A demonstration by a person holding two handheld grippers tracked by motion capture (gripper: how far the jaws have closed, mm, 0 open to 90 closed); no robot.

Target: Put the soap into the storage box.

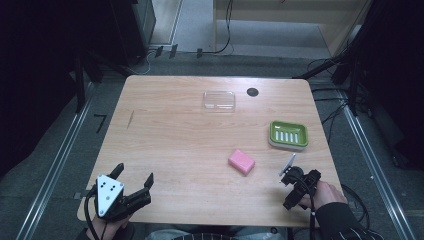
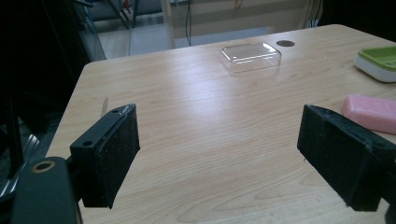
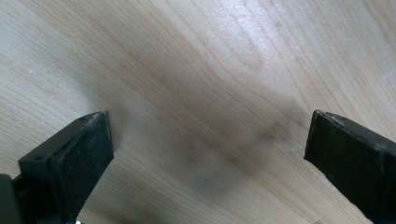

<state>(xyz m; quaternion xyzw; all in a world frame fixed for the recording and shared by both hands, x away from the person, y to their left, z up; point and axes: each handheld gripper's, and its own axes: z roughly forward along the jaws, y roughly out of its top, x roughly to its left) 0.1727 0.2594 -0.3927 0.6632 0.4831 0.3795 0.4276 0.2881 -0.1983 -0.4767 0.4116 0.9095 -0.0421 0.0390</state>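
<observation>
Wooden table [image 1: 175,150]: light grain, rounded corners, a small dark round grommet [image 1: 252,92] near its far edge. It bears every item below.

Left gripper [image 1: 133,175]: at the near left corner of the table, held in the person's left hand, with a grey three-cornered plate on top. Its jaws are spread wide with nothing between them. In the left gripper view the two black pads [image 2: 114,154] frame bare tabletop, and the items lie beyond them.

Right gripper [image 1: 289,176]: at the near right of the table, held in the person's right hand [image 1: 327,192], tipped down toward the wood. In the right gripper view its jaws stand wide apart over bare table, gripping nothing, with its shadow between them.

Green soap dish [image 1: 288,134]: on a white base, slotted inside, on the right side of the table, beyond the right gripper and apart from it.

Clear plastic lid [image 1: 219,100]: rectangular, lying flat near the far edge, just left of the grommet.

Pink soap bar [image 1: 241,161]: lying flat on the wood right of centre, between the two grippers and nearer the right one, near the dish but not touching it. It touches neither gripper.
</observation>
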